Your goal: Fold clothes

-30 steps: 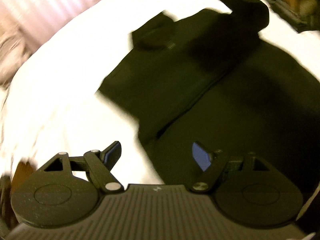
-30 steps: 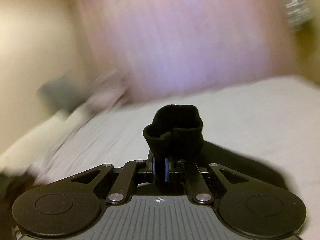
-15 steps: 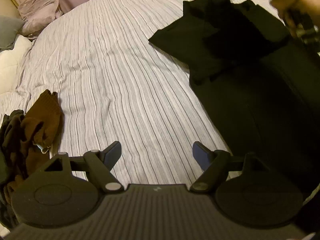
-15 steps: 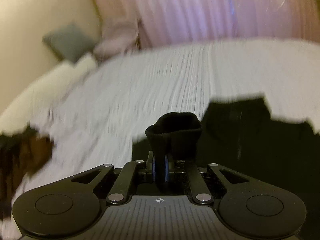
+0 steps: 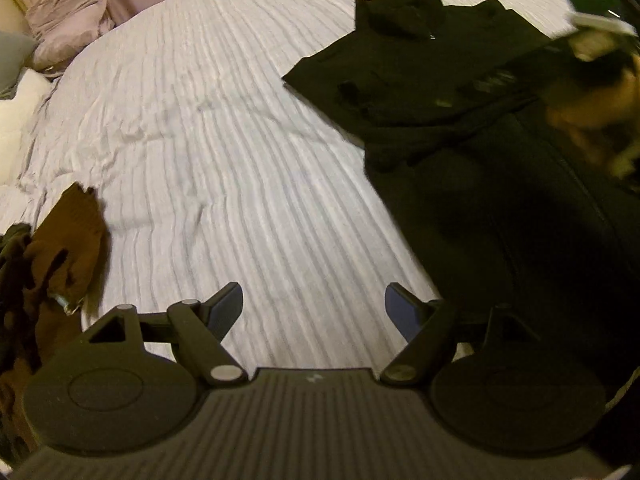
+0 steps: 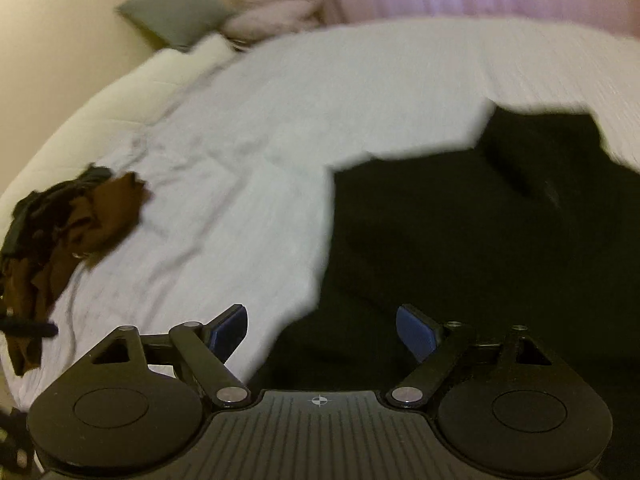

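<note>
Both grippers, left gripper [image 5: 313, 307] and right gripper [image 6: 320, 330], hanging wide open, holding nothing, over black jacket [image 5: 460, 128] on bed [image 5: 224, 128]; likely needing another grab of cloth.

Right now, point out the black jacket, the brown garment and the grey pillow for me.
black jacket [image 5: 404, 76]: left wrist view, on the folded upper body below the collar.
brown garment [image 6: 108, 216]: right wrist view, on the crumpled top of the pile.
grey pillow [image 6: 176, 12]: right wrist view, on its face.

1 blk jacket [image 5: 460, 92], 1 clothes pile [image 5: 60, 248]
</note>
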